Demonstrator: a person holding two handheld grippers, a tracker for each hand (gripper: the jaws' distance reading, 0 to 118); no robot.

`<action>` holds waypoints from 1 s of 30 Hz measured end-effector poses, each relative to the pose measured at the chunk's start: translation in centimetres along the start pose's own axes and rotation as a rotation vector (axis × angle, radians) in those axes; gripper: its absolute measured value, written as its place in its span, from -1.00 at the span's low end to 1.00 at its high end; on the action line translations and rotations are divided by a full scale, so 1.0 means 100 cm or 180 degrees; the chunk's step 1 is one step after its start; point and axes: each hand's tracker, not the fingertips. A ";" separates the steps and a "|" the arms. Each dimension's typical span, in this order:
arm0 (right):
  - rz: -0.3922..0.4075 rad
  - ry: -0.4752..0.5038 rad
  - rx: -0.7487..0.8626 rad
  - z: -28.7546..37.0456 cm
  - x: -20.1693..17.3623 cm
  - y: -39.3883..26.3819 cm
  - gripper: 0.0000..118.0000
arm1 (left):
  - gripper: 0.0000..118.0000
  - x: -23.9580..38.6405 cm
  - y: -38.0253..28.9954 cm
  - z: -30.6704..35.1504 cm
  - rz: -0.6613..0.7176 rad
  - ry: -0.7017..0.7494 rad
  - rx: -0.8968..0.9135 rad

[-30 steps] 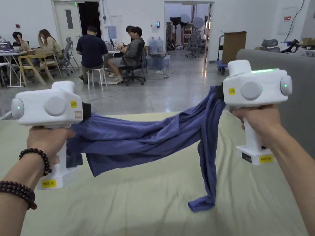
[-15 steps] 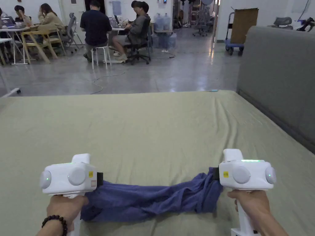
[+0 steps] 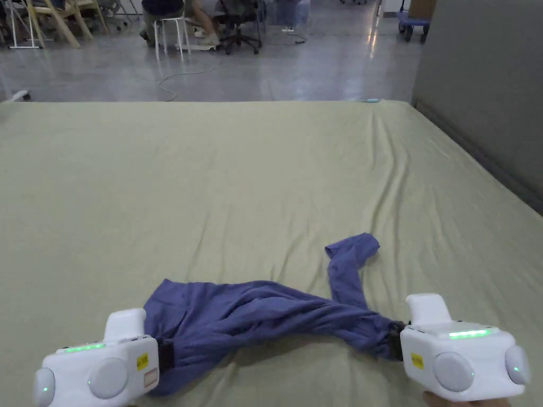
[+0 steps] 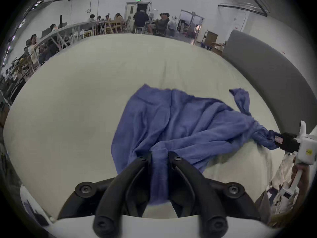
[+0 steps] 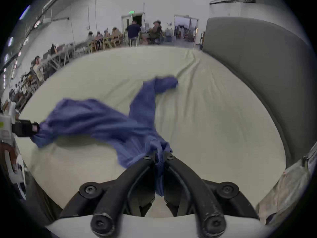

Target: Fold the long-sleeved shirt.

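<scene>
A blue long-sleeved shirt (image 3: 254,312) lies bunched on the pale green bed sheet (image 3: 212,185), stretched between my two grippers at the near edge. One sleeve (image 3: 347,259) trails away from me toward the right. My left gripper (image 3: 164,356) is shut on the shirt's left end; in the left gripper view both jaws of the left gripper (image 4: 159,157) pinch a fold of the shirt (image 4: 180,121). My right gripper (image 3: 395,339) is shut on the right end, and the right gripper view has the right gripper (image 5: 159,155) clamped on gathered cloth of the shirt (image 5: 103,119).
A grey upholstered panel (image 3: 488,79) rises along the bed's right side. Beyond the far edge is a grey floor (image 3: 238,74) with a stool (image 3: 169,32), chairs and seated people. The sheet has wrinkles (image 3: 392,180) toward the right.
Both grippers came down from chest height and back toward me with the shirt. It now lies on the sheet instead of hanging, the sleeve flung out ahead. The head camera tilted down.
</scene>
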 end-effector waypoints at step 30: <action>-0.0378 -0.0039 -0.0101 -0.001 0.013 0.010 0.45 | -1.00 0.026 0.013 0.094 -0.0068 -0.0183 0.0803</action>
